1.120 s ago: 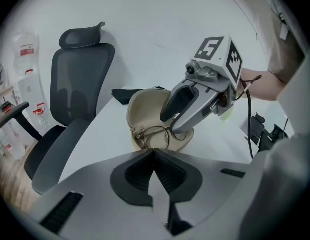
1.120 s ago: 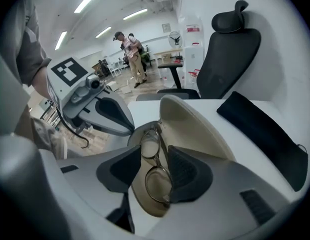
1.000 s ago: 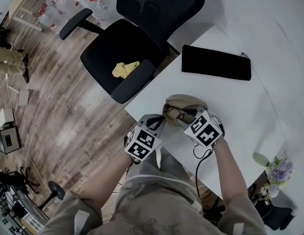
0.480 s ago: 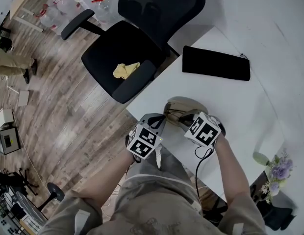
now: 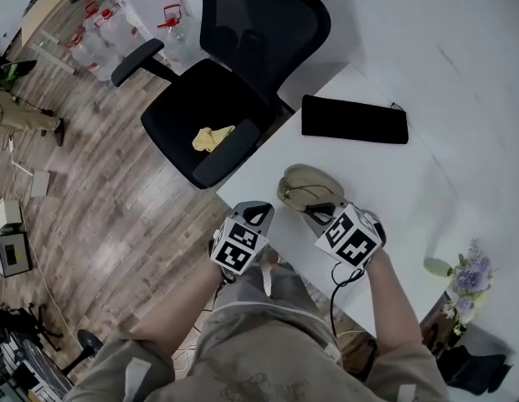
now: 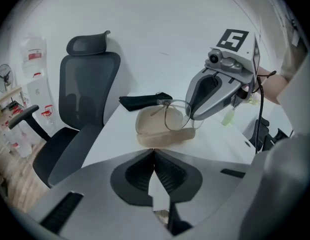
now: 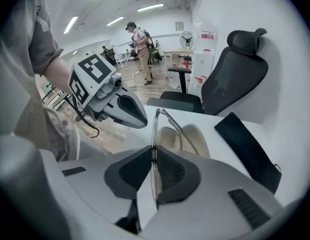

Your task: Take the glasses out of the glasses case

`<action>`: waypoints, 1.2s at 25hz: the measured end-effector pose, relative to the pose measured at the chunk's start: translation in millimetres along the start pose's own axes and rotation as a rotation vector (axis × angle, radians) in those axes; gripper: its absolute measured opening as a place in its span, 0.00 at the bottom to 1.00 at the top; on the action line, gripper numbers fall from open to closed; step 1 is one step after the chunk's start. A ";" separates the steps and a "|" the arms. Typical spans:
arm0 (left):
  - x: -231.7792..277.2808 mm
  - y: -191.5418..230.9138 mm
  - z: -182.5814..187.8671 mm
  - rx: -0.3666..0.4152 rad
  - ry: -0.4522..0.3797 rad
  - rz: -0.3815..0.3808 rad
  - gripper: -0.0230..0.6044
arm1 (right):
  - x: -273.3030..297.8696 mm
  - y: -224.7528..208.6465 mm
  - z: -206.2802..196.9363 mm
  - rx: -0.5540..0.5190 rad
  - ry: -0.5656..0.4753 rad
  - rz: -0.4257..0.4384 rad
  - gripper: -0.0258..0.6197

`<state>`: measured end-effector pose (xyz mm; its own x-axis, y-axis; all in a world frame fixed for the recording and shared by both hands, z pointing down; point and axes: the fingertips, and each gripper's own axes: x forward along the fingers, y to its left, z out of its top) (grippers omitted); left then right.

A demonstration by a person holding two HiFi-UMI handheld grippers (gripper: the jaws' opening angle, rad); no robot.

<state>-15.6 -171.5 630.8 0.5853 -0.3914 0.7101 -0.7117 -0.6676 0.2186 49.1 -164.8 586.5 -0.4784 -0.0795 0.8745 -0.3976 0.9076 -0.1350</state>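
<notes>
An open beige glasses case lies near the white table's front corner. The clear-framed glasses hang just above the case, with their frame pinched edge-on between the pads of my right gripper, whose jaws are still closing. From the left gripper view, the glasses are raised over the case at the right gripper's tip. My left gripper is shut on nothing and sits a little short of the case. In the head view both grippers, left and right, are at the near side of the case.
A black soft pouch lies farther back on the table. A black office chair with a yellow cloth on its seat stands left of the table. Purple flowers stand at the right edge.
My right gripper has shut on the glasses and lifted them up out of the case. My left gripper has drawn up and back from the case a little.
</notes>
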 end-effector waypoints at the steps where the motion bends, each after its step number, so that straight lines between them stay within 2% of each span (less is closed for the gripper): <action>1: -4.8 0.6 5.3 0.005 -0.010 0.005 0.06 | -9.6 0.2 6.0 0.004 -0.022 -0.013 0.12; 7: -41.5 4.7 53.8 0.032 -0.100 0.038 0.06 | -73.5 -6.3 44.2 0.042 -0.216 -0.145 0.12; 11: -67.8 3.5 89.3 0.143 -0.142 0.073 0.06 | -125.9 -14.8 68.7 0.089 -0.392 -0.269 0.12; 16: -111.4 -2.9 148.1 0.161 -0.302 0.104 0.06 | -185.0 -18.9 87.7 0.069 -0.495 -0.418 0.12; 22: -168.5 -24.9 211.3 0.259 -0.453 0.122 0.06 | -253.1 -1.9 113.4 0.019 -0.655 -0.516 0.12; 26: -200.6 -42.9 224.3 0.307 -0.510 0.142 0.06 | -292.3 31.0 127.4 0.018 -0.813 -0.538 0.12; 30: -225.2 -45.0 239.8 0.322 -0.558 0.172 0.06 | -315.6 38.8 134.6 0.029 -0.875 -0.559 0.12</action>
<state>-22.2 -205.2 300.6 0.6488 -0.7203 0.2454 -0.7117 -0.6885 -0.1394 79.3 -160.0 242.6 -0.6164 -0.7681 0.1732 -0.7510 0.6396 0.1640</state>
